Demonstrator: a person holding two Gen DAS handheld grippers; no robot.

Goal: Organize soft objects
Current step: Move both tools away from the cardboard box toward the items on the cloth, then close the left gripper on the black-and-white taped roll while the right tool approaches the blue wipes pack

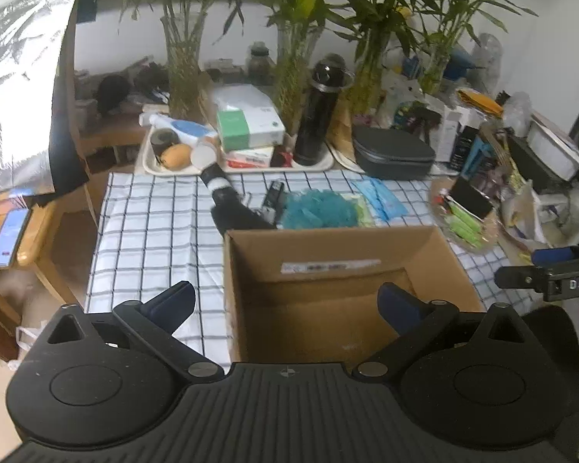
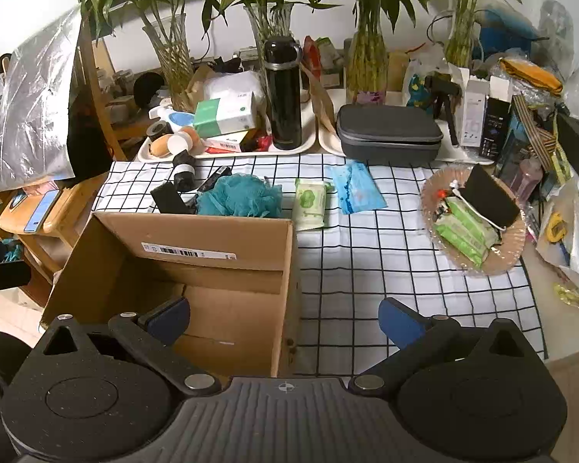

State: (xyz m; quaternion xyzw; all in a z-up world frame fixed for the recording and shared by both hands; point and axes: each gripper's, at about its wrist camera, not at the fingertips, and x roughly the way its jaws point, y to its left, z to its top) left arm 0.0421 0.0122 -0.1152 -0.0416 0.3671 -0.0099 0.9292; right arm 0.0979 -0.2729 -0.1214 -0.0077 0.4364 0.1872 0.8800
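Observation:
An open, empty cardboard box [image 1: 339, 293] [image 2: 181, 270] stands on the checked cloth. Behind it lie a teal bath pouf [image 1: 318, 210] [image 2: 239, 196], a black-and-white sock [image 1: 227, 200] [image 2: 181, 177], a green wipes pack [image 2: 309, 204] and a blue tissue pack [image 1: 382, 196] [image 2: 357, 189]. My left gripper [image 1: 289, 305] is open and empty over the box's near left wall. My right gripper [image 2: 285, 320] is open and empty over the box's near right wall; it also shows at the right edge of the left wrist view [image 1: 552, 274].
A plate [image 2: 517, 247] with green packs and a black pouch sits at right. Trays [image 2: 227, 150] with a black flask [image 2: 283, 96], boxes and a grey case [image 2: 390, 135] line the back, under vases of bamboo. A wooden stool with a phone [image 2: 40, 210] stands at left.

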